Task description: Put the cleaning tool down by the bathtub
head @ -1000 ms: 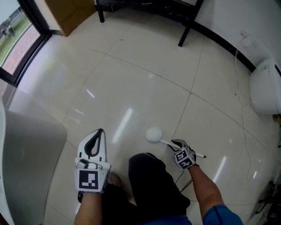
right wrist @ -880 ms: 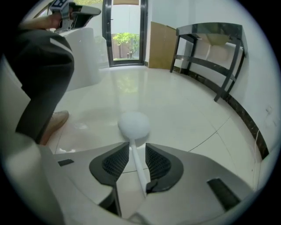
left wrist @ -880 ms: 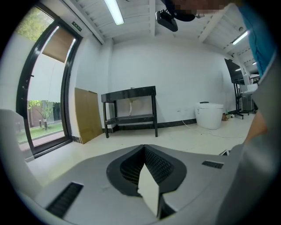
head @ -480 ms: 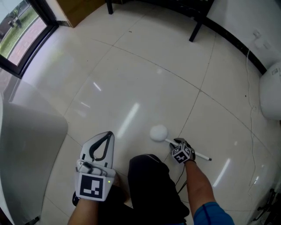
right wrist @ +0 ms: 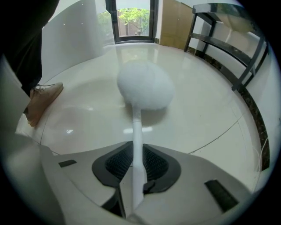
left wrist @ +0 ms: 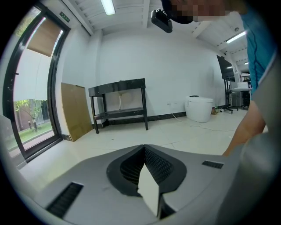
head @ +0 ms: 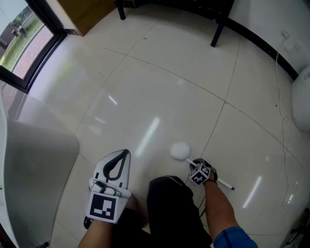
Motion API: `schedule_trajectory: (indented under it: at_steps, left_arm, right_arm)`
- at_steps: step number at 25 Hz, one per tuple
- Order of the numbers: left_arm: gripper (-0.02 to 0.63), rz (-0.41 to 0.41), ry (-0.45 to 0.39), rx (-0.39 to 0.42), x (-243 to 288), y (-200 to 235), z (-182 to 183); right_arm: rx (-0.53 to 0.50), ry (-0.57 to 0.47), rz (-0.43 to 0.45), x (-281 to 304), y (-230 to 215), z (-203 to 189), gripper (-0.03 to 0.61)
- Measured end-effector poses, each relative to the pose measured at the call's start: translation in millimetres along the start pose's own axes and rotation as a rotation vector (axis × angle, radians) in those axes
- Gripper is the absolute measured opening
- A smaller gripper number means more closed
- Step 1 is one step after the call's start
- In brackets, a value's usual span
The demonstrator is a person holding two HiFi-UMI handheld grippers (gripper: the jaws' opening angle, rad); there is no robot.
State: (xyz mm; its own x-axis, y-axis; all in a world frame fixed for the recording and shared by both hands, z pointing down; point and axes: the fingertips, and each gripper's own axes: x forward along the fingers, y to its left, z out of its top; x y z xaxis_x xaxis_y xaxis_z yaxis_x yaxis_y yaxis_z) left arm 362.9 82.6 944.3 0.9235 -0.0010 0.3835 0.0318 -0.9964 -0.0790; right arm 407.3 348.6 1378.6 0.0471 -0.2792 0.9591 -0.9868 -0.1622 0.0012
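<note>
The cleaning tool is a white brush with a round fluffy head (head: 180, 150) and a thin white handle. Its head (right wrist: 145, 85) lies on or just above the glossy floor tiles. My right gripper (head: 194, 164) points steeply down, low over the floor. Its jaws have just been closing, and they are shut on the handle, which runs straight between the pads (right wrist: 154, 163). My left gripper (head: 124, 154) hovers to the left, shut with nothing in it (left wrist: 145, 151). The pale bathtub wall (head: 38, 160) stands at the far left.
A black metal table's legs (head: 218, 31) stand at the far wall, with a brown board (head: 92, 12) beside a dark-framed window (head: 34, 53). A white toilet (head: 302, 97) and a thin cable (head: 283, 121) are at the right. The person's leg (head: 174, 208) and shoe (right wrist: 41, 101) are close by.
My right gripper has sunk towards the floor with the brush, whose head has come down to the tiles. The left gripper has drifted slightly forward and down.
</note>
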Motion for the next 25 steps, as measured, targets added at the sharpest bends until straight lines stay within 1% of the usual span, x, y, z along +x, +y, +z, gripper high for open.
schedule_trajectory:
  at_steps: [2,4,7,9,12,16,19,21,22,25]
  left_arm:
    - [0.003,-0.008,-0.003,0.004,3,0,2]
    - [0.003,-0.016,-0.007,0.002,5,0,5]
    - [0.003,-0.022,-0.028,-0.015,9,4,10]
    - [0.003,-0.022,-0.051,-0.031,12,10,13]
    - [0.003,-0.025,-0.089,-0.078,14,19,19]
    - [0.003,-0.076,-0.123,-0.102,25,22,32]
    - [0.003,-0.131,-0.087,-0.108,33,18,26]
    - [0.002,-0.167,-0.052,-0.112,40,14,22]
    - [0.003,-0.182,-0.045,-0.123,43,13,22]
    - [0.002,-0.217,-0.057,-0.182,43,11,27]
  right_arm:
    - [0.023,0.017,-0.009,-2,0,0,0.084]
    - [0.024,0.015,-0.021,-8,-1,3,0.084]
    - [0.025,-0.033,-0.057,-18,-13,16,0.084]
    - [0.062,-0.070,-0.088,-28,-23,25,0.084]
    - [0.121,-0.103,-0.117,-55,-29,34,0.084]
    - [0.134,-0.144,-0.158,-99,-30,53,0.084]
    - [0.131,-0.165,-0.195,-127,-32,68,0.084]
    - [0.154,-0.182,-0.229,-148,-40,82,0.084]
    - [0.169,-0.194,-0.242,-159,-44,91,0.083]
    - [0.211,-0.225,-0.256,-202,-44,121,0.084]
